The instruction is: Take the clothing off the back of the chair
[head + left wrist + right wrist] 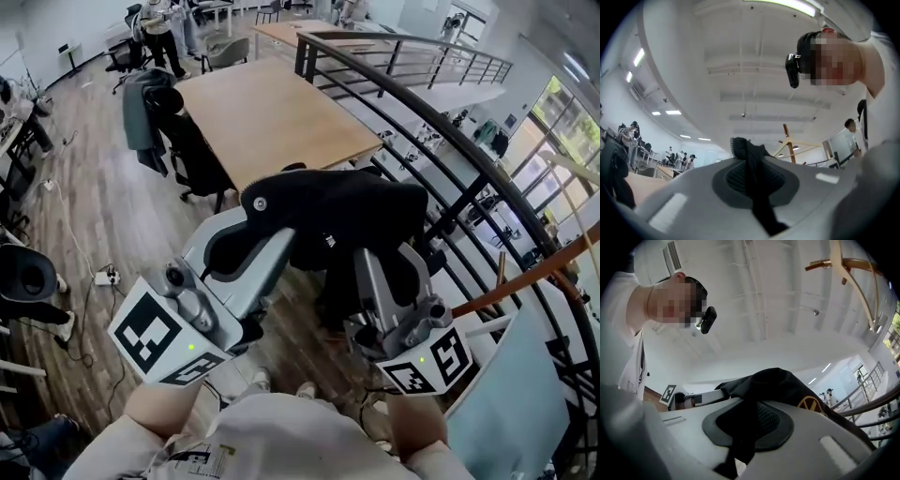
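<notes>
A black garment hangs bunched between my two grippers, held up in front of me. My left gripper is shut on its left end, where a round grey button shows. My right gripper is shut on its right part. In the left gripper view a narrow strip of the black cloth is pinched between the jaws of the left gripper. In the right gripper view the black cloth, with a yellow emblem, drapes over the right gripper and runs down between its jaws. The chair it came from is hidden under the garment.
A long wooden table stands ahead. At its left end is a black office chair with a grey jacket over it. A curved black railing runs along the right. A power strip lies on the wooden floor. People stand at the far back.
</notes>
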`<action>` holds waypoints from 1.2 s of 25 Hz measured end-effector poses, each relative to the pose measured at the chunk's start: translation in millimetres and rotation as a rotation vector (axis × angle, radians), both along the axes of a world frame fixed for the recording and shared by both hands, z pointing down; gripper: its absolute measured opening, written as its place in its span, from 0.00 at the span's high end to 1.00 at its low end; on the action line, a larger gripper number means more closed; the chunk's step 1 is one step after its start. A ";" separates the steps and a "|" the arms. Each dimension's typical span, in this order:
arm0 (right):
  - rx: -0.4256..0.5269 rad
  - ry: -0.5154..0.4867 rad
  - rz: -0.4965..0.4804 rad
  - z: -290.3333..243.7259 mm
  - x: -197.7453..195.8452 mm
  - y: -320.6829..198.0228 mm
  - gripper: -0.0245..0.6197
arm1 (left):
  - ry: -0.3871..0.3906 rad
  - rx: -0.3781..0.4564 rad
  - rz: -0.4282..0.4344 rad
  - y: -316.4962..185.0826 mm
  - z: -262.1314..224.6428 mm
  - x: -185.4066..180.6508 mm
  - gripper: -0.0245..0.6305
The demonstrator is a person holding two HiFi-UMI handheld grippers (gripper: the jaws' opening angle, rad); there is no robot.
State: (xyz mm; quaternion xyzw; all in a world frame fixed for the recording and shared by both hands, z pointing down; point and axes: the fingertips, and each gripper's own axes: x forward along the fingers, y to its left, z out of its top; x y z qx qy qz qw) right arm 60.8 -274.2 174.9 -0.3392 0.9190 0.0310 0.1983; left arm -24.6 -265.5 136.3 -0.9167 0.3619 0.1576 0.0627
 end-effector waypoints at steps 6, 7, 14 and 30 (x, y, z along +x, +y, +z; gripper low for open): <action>0.095 0.006 -0.139 -33.2 -59.1 21.6 0.90 | -0.023 0.107 -0.136 41.6 -36.9 -53.5 0.95; 0.105 0.006 -0.168 -35.7 -71.8 27.3 0.90 | -0.027 0.117 -0.169 50.7 -39.4 -65.0 0.95; 0.110 0.002 -0.379 -37.3 -171.4 88.5 0.90 | -0.070 0.125 -0.398 131.3 -43.9 -152.6 0.95; 0.039 -0.024 -0.812 -23.9 -346.5 188.7 0.90 | -0.093 0.034 -0.887 254.1 -20.9 -304.9 0.95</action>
